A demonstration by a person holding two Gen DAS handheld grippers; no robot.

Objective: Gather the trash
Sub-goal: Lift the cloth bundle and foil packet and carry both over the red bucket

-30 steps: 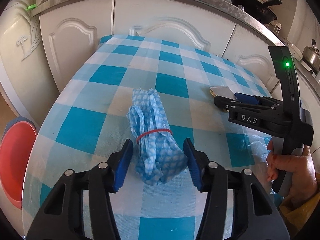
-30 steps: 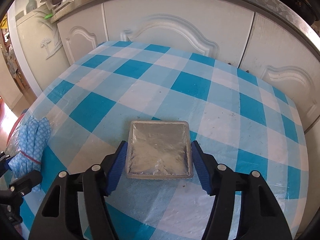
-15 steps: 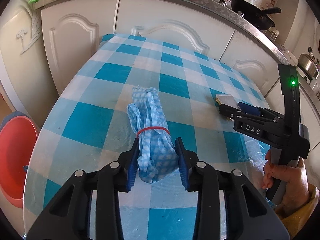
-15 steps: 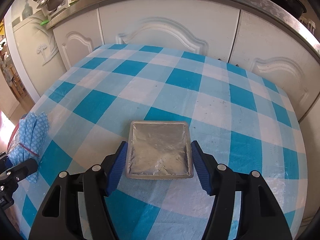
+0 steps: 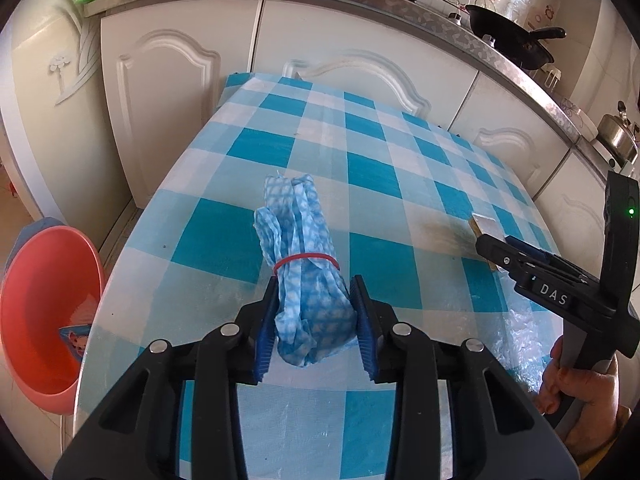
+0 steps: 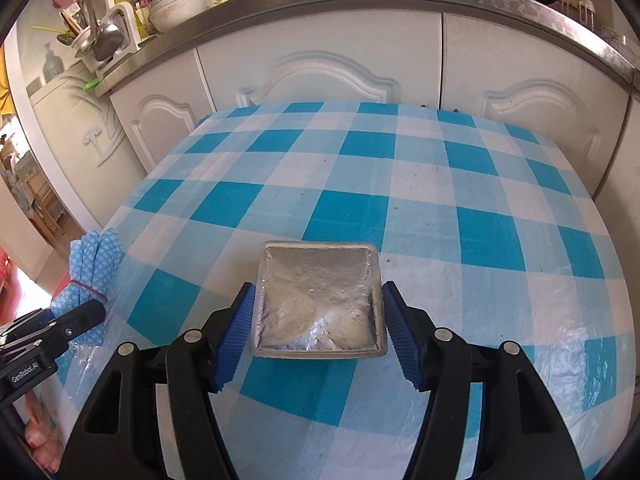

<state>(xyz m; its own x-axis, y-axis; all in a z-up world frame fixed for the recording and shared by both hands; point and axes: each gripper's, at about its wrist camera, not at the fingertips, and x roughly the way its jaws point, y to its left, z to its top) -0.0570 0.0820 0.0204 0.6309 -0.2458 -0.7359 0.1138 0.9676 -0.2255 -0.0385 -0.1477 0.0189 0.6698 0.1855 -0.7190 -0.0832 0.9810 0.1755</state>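
A bundle of blue-and-white checked cloth [image 5: 304, 248] tied with a red rubber band lies lengthwise on the checked table [image 5: 280, 152]. My left gripper [image 5: 314, 284] is shut on its near end, and both blue pads press into the fabric. From the right wrist view the bundle [image 6: 92, 256] shows at the far left with the left gripper [image 6: 84, 312] on it. My right gripper [image 6: 318, 290] is shut on a square foil tray [image 6: 320, 300], one pad on each side rim. The left wrist view shows the right gripper [image 5: 492, 248] at the table's right with a corner of the foil tray [image 5: 486, 226].
A red plastic basin [image 5: 44, 312] stands on the floor left of the table. White cabinet doors [image 5: 180, 80] rise just behind the table, under a counter with pans [image 5: 516, 44]. A person's hand [image 5: 580, 392] holds the right gripper's handle.
The left jaws have closed onto the cloth bundle, which they only flanked a second ago. Both grippers have drawn back over the table, and the foil tray has travelled with the right one.
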